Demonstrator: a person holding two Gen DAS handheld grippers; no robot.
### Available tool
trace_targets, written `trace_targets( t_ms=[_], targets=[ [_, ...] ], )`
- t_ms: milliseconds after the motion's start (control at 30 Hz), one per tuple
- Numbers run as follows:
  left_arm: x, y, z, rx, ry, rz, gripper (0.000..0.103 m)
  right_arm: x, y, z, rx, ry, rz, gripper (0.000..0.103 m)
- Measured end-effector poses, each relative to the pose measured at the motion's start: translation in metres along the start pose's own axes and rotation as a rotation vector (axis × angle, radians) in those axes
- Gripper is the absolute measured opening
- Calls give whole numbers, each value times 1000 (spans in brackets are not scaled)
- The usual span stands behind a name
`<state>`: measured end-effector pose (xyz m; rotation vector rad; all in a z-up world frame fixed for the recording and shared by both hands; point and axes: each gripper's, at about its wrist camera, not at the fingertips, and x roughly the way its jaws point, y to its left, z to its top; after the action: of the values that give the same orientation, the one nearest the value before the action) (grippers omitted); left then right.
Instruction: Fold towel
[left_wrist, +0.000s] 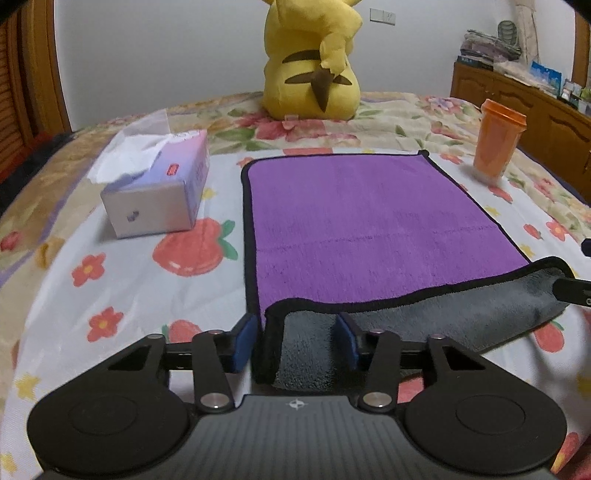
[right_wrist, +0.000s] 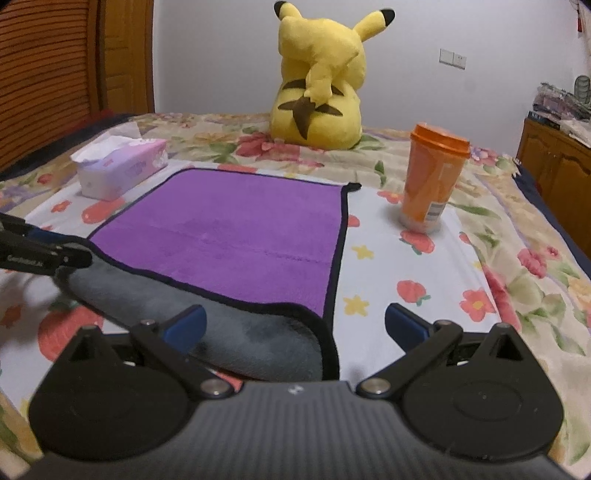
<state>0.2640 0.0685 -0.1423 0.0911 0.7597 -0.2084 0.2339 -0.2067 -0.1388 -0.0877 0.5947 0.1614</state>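
Blue-padded fingers (left_wrist: 245, 343) of both grippers gape wide around the plush purple towel's (left_wrist: 362, 221) grey, black-trimmed underside.

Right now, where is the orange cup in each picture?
Left wrist view: the orange cup stands at the far right, beyond the towel's far right corner.
Right wrist view: the orange cup stands right of centre, beside the towel's right edge.
Shared landmark: the yellow plush toy behind the towel.

White wall (right_wrist: 221, 55) with light switch (right_wrist: 453, 58), floral bedspread (right_wrist: 517, 295), wooden cabinet (left_wrist: 517, 99), slatted wooden door (right_wrist: 48, 74)
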Motion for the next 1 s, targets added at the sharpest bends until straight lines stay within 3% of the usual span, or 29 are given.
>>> trace_targets(
  t_ms=[100, 433, 533, 733, 833, 900, 933, 1000],
  targets=[
    [0, 1, -1, -9, 3, -2, 49, 5, -2, 0, 8, 30, 12, 90],
    [0, 2, -3, -17, 16, -26, 36, 26, -18, -1, 91, 143, 89, 85],
    [-1, 1, -3, -13, 15, -35, 27, 30, -21, 1, 99, 163, 115, 77],
    [-3, -2, -3, -8, 7, -54, 10, 33, -21, 5, 81, 191, 149, 45],
    [-6, -4, -2, 2, -5, -56, 9, 31, -20, 7, 53, 189, 145, 21],
    [-10, -5, 0, 7, -22, -58, 8, 30, -20, 8, 38, 183, 148, 18],
    [-12, -5, 1, 7, -33, -61, 8, 29, -20, 8, 30, 181, 150, 6],
    [-18, -6, 3, 11, -56, -67, 8, 27, -19, 9, 16, 172, 151, 5]
  ],
)
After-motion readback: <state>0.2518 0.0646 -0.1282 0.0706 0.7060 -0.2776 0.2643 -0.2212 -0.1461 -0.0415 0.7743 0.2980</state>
